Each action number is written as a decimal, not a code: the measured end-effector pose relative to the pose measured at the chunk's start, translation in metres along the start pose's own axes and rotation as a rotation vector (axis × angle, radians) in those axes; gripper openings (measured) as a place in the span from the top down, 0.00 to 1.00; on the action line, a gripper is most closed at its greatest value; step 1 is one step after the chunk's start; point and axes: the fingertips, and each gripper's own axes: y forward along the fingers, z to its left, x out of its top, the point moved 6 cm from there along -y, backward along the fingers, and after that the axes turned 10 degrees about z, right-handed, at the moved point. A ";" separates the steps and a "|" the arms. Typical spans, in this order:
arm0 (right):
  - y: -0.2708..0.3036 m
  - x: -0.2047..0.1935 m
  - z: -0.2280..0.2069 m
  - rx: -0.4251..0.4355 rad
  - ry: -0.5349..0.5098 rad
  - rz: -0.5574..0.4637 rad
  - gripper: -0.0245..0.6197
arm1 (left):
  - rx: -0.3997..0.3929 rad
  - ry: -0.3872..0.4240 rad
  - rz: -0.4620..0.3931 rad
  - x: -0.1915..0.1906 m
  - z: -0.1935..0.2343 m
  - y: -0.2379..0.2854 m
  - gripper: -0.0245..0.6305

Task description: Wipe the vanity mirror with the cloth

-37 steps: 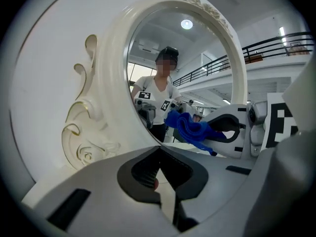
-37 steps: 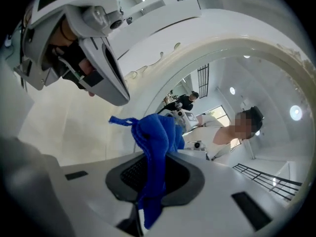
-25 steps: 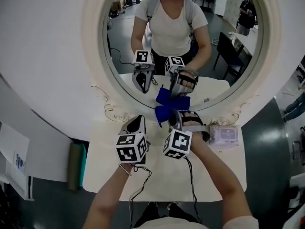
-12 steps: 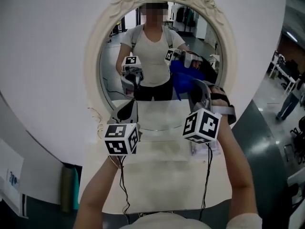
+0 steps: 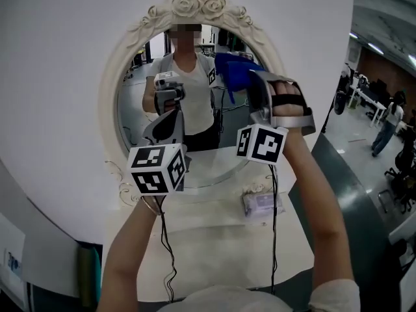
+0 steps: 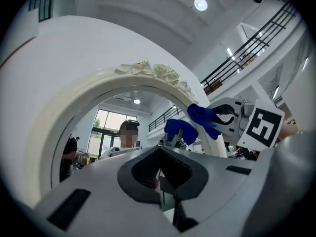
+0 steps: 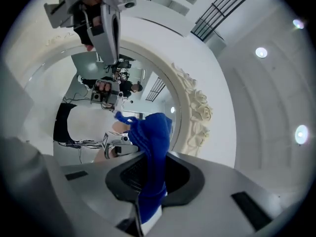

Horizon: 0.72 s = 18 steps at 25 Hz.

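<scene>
The oval vanity mirror [image 5: 203, 4] in a cream rose-carved frame stands on a white table against the wall. My right gripper [image 5: 255, 88] is raised to the glass's upper right and shut on a blue cloth [image 5: 234, 70], which lies against the glass near the frame. In the right gripper view the cloth [image 7: 150, 142] hangs out between the jaws, close to the carved frame [image 7: 196, 113]. My left gripper [image 5: 164, 127] is held up in front of the mirror's left half, shut and holding nothing. In the left gripper view its jaws meet [image 6: 159, 154] below the frame's crest [image 6: 153, 73].
A pale packet [image 5: 262, 205] lies on the white table [image 5: 214, 246] below the mirror's right side. Cables hang from both grippers. A green upright object [image 5: 88, 273] stands beside the table at left. People move in the hall at far right [image 5: 389, 123].
My right gripper has carried the cloth from the mirror's bottom edge up to its upper right. The left gripper has risen too, and the head view has tilted upward.
</scene>
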 end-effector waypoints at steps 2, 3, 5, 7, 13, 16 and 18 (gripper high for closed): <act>0.005 0.000 0.002 -0.012 -0.014 -0.001 0.86 | -0.003 0.000 -0.007 0.003 -0.004 0.001 0.96; 0.008 -0.001 0.003 -0.019 -0.019 -0.002 0.86 | -0.002 0.002 -0.007 0.003 -0.006 0.002 0.96; 0.012 -0.002 0.005 -0.034 -0.029 -0.002 0.86 | 0.002 0.008 0.001 0.001 -0.007 0.003 0.96; 0.017 -0.002 0.005 -0.044 -0.041 0.003 0.86 | 0.009 0.013 0.014 -0.002 -0.006 0.004 0.96; 0.024 0.000 0.014 -0.029 -0.047 0.002 0.86 | 0.025 0.017 0.039 -0.007 -0.005 0.009 0.96; 0.023 -0.002 0.018 -0.020 -0.034 -0.002 0.86 | 0.020 0.024 0.048 -0.010 -0.009 0.013 0.96; 0.023 -0.004 0.018 -0.012 -0.025 0.001 0.86 | 0.017 0.025 0.053 -0.012 -0.012 0.015 0.96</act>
